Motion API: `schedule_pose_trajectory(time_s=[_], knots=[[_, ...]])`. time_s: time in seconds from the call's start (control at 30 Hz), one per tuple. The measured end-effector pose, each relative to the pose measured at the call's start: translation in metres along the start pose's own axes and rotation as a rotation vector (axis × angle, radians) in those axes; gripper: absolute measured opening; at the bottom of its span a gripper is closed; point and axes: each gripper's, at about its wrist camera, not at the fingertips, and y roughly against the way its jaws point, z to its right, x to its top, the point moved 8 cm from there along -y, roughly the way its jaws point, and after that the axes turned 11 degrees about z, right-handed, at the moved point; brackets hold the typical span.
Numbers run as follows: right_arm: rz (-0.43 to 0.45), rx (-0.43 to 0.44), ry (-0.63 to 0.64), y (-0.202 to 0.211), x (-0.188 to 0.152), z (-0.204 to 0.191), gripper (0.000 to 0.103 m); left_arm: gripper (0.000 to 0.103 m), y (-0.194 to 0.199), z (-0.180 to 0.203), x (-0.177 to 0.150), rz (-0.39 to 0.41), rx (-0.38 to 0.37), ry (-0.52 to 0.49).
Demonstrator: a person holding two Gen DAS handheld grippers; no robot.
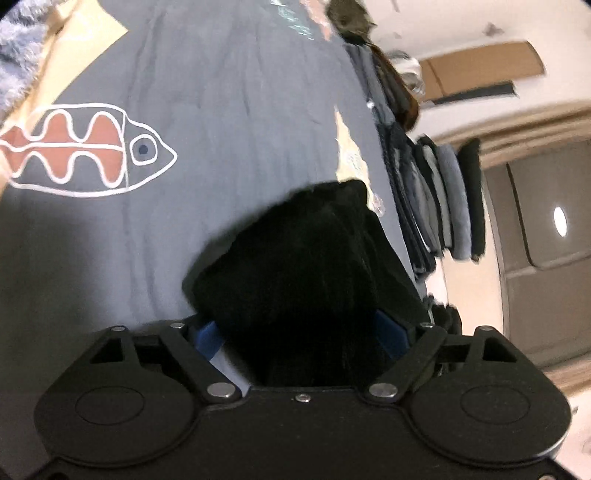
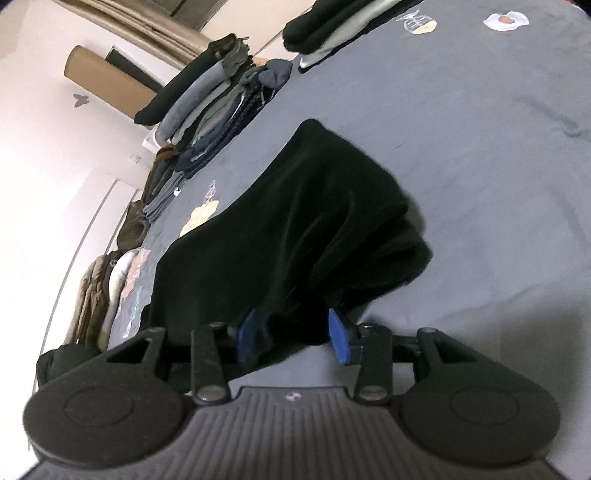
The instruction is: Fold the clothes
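Left gripper [image 1: 295, 332]: blue-padded fingers [image 1: 207, 338] stand fairly wide, with the black velvety garment [image 1: 303, 273] bunched between them and covering the pads almost wholly. Whether the pads press the cloth cannot be told from the left wrist view.

Right gripper [image 2: 295, 332]: blue-padded fingers [image 2: 338, 334] at moderate spread, with a hem of the same black velvety garment [image 2: 295, 229] between them. The left pad is partly wrapped by cloth; the right pad shows a small gap to the fabric, so a firm hold cannot be confirmed.

Location of garment: it lies in a thick folded bundle on the grey bed cover [image 2: 480, 147], running from the fingers toward 11 o'clock in the right wrist view, with layered folded edges at its 3 o'clock side.

Surroundings: the grey bed cover [image 1: 240, 110] carries a printed white-outlined fish with rust-red filling [image 1: 85, 147] at 9 o'clock in the left wrist view. A row of folded dark blue, grey and black clothes [image 1: 436, 199] stands at 2 to 3 o'clock along the bed edge. In the right wrist view this row [image 2: 207, 99] sits at 11 o'clock, with another folded black and grey stack [image 2: 332, 26] at 12 o'clock. A white wall [image 2: 55, 147] lies at 9 o'clock.
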Motion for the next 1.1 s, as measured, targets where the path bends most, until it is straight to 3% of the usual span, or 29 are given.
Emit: schedule_pose_trajectory(time_s=[0.1, 0.13, 0.17, 0.27, 0.33, 0.47, 0.53, 0.6, 0.67, 0.73, 0.8, 0.83, 0.93, 0.97, 1.1], knots=[[-0.023, 0.009, -0.031, -0.01, -0.011, 0.002, 0.045, 0.07, -0.004, 0.003, 0.001, 0.007, 0.003, -0.03], [-0.017, 0.006, -0.048, -0.012, -0.012, 0.005, 0.045, 0.053, -0.005, 0.004, 0.003, 0.012, 0.0, -0.047], [-0.008, 0.003, -0.065, -0.014, -0.013, 0.007, 0.045, 0.042, -0.003, 0.001, 0.003, 0.01, -0.001, -0.068], [0.051, -0.024, -0.097, -0.016, -0.008, 0.017, 0.047, 0.034, 0.001, 0.014, 0.006, -0.019, 0.0, -0.194], [0.071, -0.027, -0.117, -0.018, -0.007, 0.024, 0.048, 0.032, 0.01, 0.033, 0.014, -0.046, -0.038, -0.326], [0.076, -0.007, -0.142, -0.022, -0.007, 0.035, 0.048, 0.031, 0.026, 0.052, 0.03, -0.078, -0.093, -0.489], [0.039, 0.016, -0.168, -0.026, -0.012, 0.039, 0.048, 0.034, 0.021, 0.036, 0.031, -0.101, -0.061, -0.445], [0.029, 0.012, -0.175, -0.026, -0.013, 0.037, 0.048, 0.044, 0.014, 0.01, 0.025, -0.122, -0.001, -0.307], [0.027, 0.003, -0.175, -0.025, -0.012, 0.035, 0.049, 0.063, 0.013, 0.002, 0.016, -0.095, 0.024, -0.267], [0.026, -0.003, -0.177, -0.024, -0.011, 0.034, 0.049, 0.074, 0.01, 0.003, 0.007, -0.069, 0.016, -0.238], [0.033, -0.007, -0.175, -0.026, -0.011, 0.034, 0.049, 0.076, 0.002, 0.004, 0.005, -0.037, 0.028, -0.188], [0.037, -0.009, -0.175, -0.026, -0.011, 0.034, 0.049, 0.075, -0.002, 0.004, 0.005, -0.022, 0.04, -0.159], [0.045, -0.006, -0.159, -0.026, -0.01, 0.033, 0.049, 0.038, -0.006, 0.009, 0.013, -0.01, 0.062, -0.166], [0.046, -0.004, -0.152, -0.025, -0.01, 0.032, 0.049, 0.034, -0.004, 0.016, 0.017, -0.02, 0.048, -0.207], [0.053, 0.006, -0.122, -0.023, -0.008, 0.03, 0.027, 0.032, 0.031, 0.041, 0.03, -0.024, -0.046, -0.4]])
